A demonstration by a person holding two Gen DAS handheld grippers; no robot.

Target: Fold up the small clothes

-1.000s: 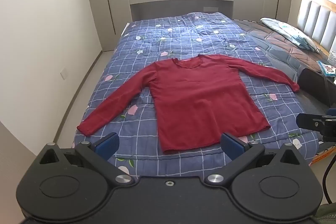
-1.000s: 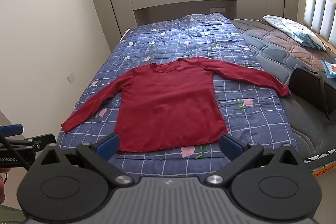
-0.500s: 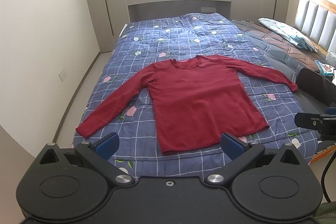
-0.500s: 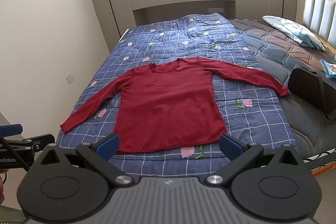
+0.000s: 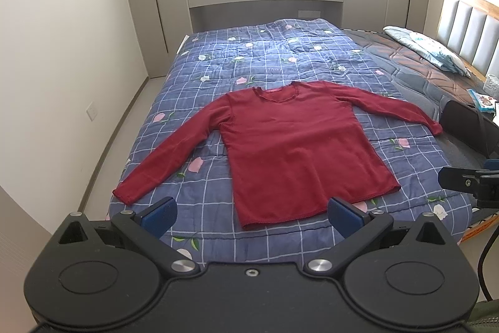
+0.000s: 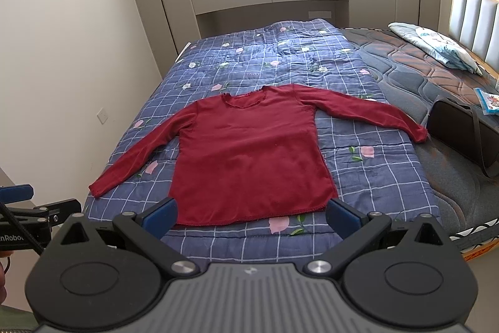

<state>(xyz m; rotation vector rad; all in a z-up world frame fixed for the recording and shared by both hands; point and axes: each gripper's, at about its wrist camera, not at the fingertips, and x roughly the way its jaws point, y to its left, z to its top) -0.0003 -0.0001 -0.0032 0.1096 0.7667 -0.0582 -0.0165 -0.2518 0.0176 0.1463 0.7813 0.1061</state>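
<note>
A red long-sleeved top [image 5: 299, 152] lies flat and face up on the blue checked quilt [image 5: 274, 52], sleeves spread out to both sides, hem toward me. It also shows in the right wrist view [image 6: 249, 155]. My left gripper [image 5: 251, 216] is open and empty, held above the foot of the bed short of the hem. My right gripper [image 6: 251, 216] is open and empty, also just short of the hem. Each gripper shows at the edge of the other's view.
The quilt [image 6: 280, 52] covers the left part of the bed. A bare grey mattress [image 6: 436, 177] with a black bag [image 6: 458, 139] and a pillow [image 6: 436, 49] lies to the right. A wall [image 5: 62, 83] runs along the left, with a strip of floor beside the bed.
Both grippers have drifted slightly; the view tilts a little lower on the bed. The top has not moved and both grippers stay open.
</note>
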